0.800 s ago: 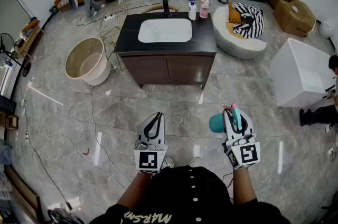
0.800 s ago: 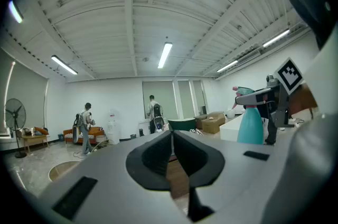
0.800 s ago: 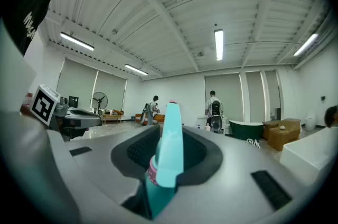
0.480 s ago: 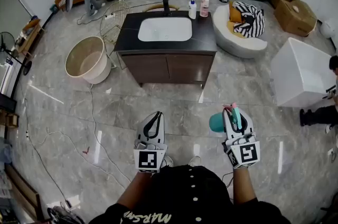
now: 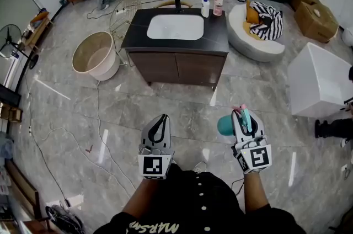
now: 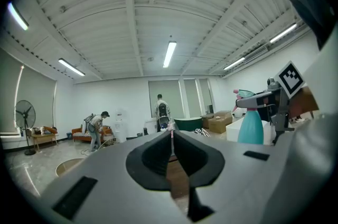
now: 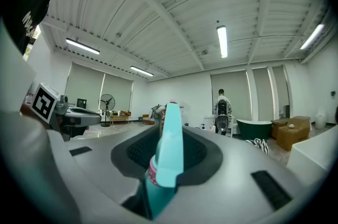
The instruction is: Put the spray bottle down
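Straight ahead stands a dark brown wooden vanity cabinet (image 5: 176,68) with a black worktop (image 5: 216,40) and a white oval sink (image 5: 175,27) set into it. A black tap (image 5: 177,2) rises behind the sink. A white pump bottle (image 5: 205,6) and a pink bottle (image 5: 219,4) stand side by side at the worktop's far right corner.

Left of the cabinet, a round beige tub (image 5: 94,56) sits on the grey marble floor (image 5: 60,111), and a thin cable (image 5: 102,136) trails across the floor from there towards you. To the right are a white round basin (image 5: 255,46) holding a striped cloth (image 5: 268,23), and a white rectangular box (image 5: 322,81). People are at the far wall.

Your left tongs (image 5: 161,119) are closed, jaw against jaw, with nothing between them. Your right tongs (image 5: 241,112) are clamped on the head of the teal plastic spray bottle (image 5: 225,127). The bottle hangs upright beneath the jaws, in the air above the floor and well short of the worktop. Both tongs point level, side by side and apart.
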Tool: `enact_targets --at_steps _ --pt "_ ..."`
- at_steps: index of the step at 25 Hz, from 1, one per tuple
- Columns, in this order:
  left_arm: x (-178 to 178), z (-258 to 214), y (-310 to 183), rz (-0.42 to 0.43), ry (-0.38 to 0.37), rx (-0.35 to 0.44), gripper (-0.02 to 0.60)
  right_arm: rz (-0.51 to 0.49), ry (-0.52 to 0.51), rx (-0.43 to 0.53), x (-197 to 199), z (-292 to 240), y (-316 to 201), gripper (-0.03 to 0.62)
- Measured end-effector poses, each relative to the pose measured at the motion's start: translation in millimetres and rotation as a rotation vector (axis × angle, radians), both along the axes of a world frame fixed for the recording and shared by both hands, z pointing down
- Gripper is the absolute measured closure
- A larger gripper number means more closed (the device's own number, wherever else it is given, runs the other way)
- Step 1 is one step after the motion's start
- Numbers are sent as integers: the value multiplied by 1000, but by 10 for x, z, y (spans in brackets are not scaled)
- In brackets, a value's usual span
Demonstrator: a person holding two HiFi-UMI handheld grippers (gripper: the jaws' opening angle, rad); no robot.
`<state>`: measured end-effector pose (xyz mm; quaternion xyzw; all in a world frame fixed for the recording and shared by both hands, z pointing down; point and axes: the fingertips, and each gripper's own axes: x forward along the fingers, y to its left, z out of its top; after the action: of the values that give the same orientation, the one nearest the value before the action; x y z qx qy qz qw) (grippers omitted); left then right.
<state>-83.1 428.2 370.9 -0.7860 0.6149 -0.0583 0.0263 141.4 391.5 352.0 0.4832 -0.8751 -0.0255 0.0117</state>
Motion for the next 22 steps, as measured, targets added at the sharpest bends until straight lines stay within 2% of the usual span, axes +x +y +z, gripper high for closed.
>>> enact_targets --at_steps 5,10,15,22 --pt "52 14 -49 -38 28 2 560 -27 5 1 16 72 -133 503" --pt "22 55 -256 -47 23 2 560 -33 -6 -6 -46 121 -377 503" --pt "-76 106 -601 -35 35 18 560 -18 -2 5 -137 133 -676 503" --pt "-190 66 -1330 18 39 22 560 27 9 18 -259 50 -1274 503"
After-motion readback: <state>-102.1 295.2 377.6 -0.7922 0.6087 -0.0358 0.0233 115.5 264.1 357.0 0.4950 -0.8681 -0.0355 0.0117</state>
